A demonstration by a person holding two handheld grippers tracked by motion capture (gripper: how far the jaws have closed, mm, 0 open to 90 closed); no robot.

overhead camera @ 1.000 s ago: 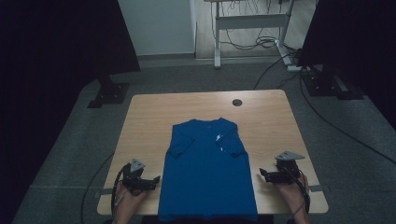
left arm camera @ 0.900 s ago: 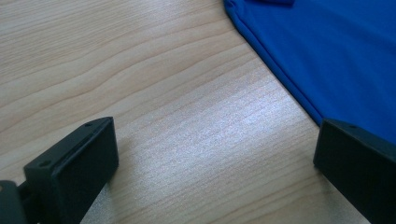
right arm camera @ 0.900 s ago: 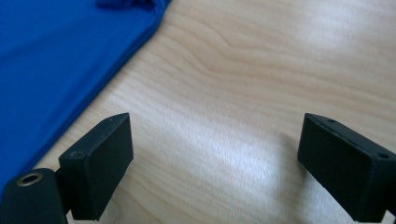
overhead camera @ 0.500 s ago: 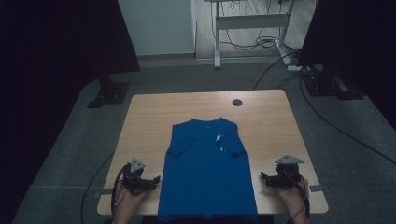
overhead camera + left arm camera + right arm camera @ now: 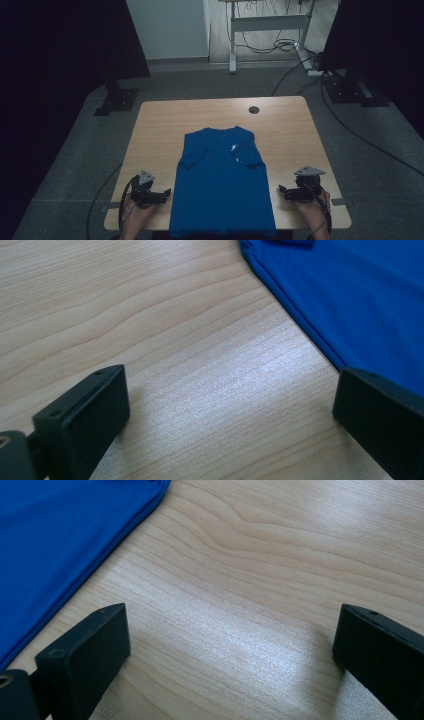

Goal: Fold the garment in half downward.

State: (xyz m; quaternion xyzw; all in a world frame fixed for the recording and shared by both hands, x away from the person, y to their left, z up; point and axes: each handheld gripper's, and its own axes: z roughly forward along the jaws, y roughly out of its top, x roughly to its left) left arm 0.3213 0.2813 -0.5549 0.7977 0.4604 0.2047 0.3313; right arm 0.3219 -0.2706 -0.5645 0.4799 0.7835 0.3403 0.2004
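A blue T-shirt (image 5: 221, 185) lies flat on the wooden table (image 5: 160, 125), sleeves folded in, its hem hanging over the near edge. My left gripper (image 5: 168, 192) rests on the table just left of the shirt, open, jaws wide with bare wood between them (image 5: 227, 405); the shirt's edge (image 5: 350, 295) runs by its right jaw. My right gripper (image 5: 281, 190) rests just right of the shirt, open; its jaws have just been opening and hold nothing (image 5: 230, 645). The shirt's edge (image 5: 65, 545) lies beside its left jaw.
A round cable hole (image 5: 254, 109) sits near the table's far edge. Beyond the table stand a white desk frame (image 5: 265, 22) with cables, and dark stands (image 5: 117, 97) on the grey floor at both sides.
The right gripper shifted slightly toward the near edge of the table. The left gripper and the shirt have not moved.
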